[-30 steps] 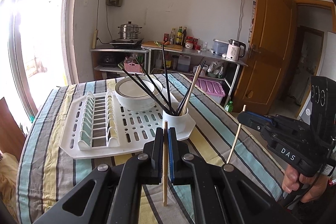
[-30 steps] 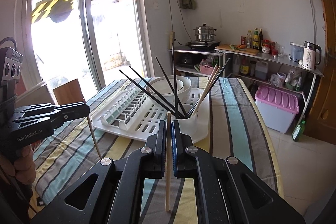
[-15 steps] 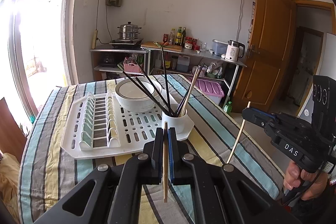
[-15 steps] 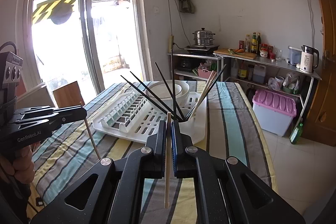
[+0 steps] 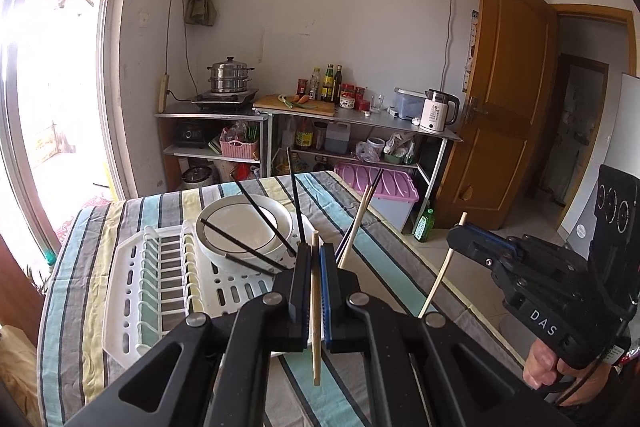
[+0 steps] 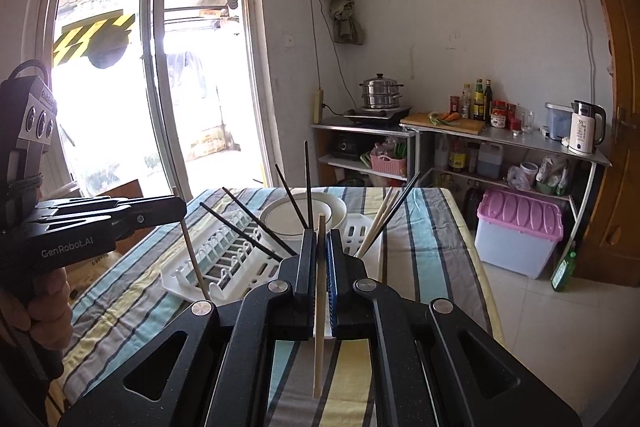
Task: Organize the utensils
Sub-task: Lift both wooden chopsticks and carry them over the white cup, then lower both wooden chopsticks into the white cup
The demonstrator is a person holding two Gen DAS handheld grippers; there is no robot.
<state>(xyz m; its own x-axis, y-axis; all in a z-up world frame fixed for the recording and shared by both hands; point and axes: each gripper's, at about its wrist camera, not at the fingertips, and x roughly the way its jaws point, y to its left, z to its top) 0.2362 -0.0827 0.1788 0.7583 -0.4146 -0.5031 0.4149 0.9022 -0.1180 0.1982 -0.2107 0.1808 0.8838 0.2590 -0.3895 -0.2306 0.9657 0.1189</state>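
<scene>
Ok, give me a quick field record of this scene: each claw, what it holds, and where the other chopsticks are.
left claw: shut on a wooden chopstick, held roughly upright
right claw: shut on a second wooden chopstick, roughly upright
dark chopsticks: standing beyond the claws, base hidden
drying rack: white, on striped tablecloth
bowl: on the rack
</scene>
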